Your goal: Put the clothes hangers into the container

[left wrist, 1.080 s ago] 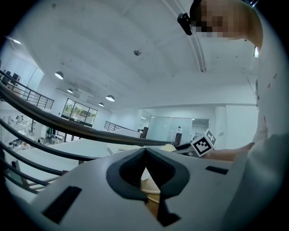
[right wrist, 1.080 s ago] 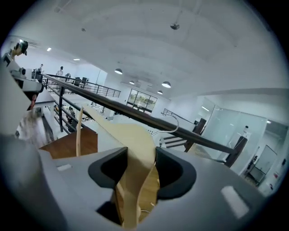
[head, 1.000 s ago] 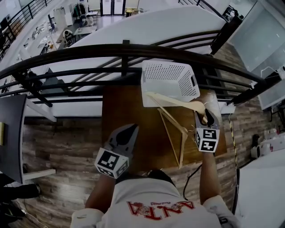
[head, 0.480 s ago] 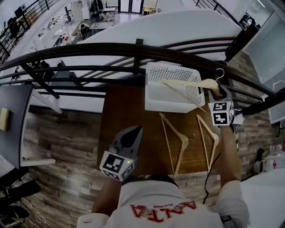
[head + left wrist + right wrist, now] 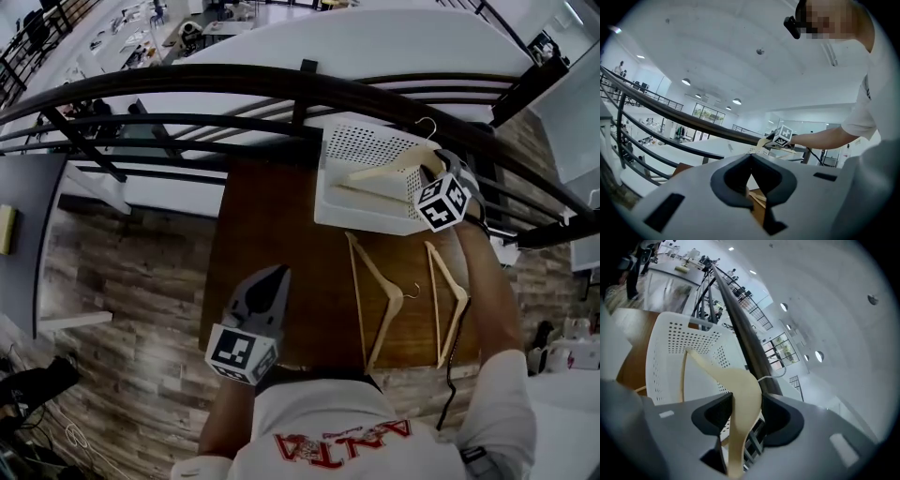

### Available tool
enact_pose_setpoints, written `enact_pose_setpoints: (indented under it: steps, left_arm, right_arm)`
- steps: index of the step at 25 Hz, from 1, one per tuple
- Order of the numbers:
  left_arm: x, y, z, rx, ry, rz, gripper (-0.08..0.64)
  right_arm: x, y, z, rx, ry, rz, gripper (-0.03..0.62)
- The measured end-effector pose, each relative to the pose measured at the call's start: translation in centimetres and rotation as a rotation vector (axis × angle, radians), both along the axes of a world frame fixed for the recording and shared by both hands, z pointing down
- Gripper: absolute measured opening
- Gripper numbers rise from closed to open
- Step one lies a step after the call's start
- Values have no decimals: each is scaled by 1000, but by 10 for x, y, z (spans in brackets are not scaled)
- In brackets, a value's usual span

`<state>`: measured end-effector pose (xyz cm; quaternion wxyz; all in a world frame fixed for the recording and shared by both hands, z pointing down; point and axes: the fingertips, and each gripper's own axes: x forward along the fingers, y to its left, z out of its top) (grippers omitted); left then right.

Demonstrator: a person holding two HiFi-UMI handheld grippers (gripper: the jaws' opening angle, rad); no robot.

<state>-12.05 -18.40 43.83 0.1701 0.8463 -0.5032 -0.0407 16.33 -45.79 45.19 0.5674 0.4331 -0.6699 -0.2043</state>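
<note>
A white perforated basket (image 5: 361,211) stands at the far end of the brown table (image 5: 272,234), against the railing. My right gripper (image 5: 431,171) is over the basket's right side, shut on a pale wooden hanger (image 5: 380,171) that reaches left across the basket's opening. In the right gripper view the hanger (image 5: 710,369) is pinched between the jaws of the right gripper (image 5: 745,404), with the basket (image 5: 670,348) beyond it. Two more wooden hangers (image 5: 375,300) (image 5: 448,300) lie on the table. My left gripper (image 5: 270,279) hovers at the table's near left, shut and empty.
A dark curved railing (image 5: 234,89) runs just behind the basket. The table ends close to the hangers on the right, and a black cable (image 5: 450,375) hangs there. Wood-plank floor (image 5: 122,309) lies to the left of the table.
My right gripper has carried the hanger from the table's right side up and back over the basket, rolling it. The left gripper sank slightly.
</note>
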Motion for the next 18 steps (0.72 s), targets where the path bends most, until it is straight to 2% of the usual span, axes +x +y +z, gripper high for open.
enact_pose_setpoints:
  steps: [4, 9, 12, 15, 18]
  left_arm:
    - [-7, 8, 4, -30, 2, -11, 9]
    - [-29, 9, 20, -29, 7, -49, 9]
    - [-38, 11, 22, -30, 17, -57, 9]
    - [-42, 17, 22, -36, 14, -33, 9]
    - [-45, 17, 17, -22, 8, -4, 9]
  right_arm:
    - [-17, -4, 35, -83, 113, -64, 190]
    - [-33, -7, 59, -118, 143, -69, 195]
    - [-33, -2, 56, -117, 177, -56, 215]
    - [-38, 11, 35, -89, 121, -25, 219]
    - [-51, 35, 5, -26, -21, 1, 196]
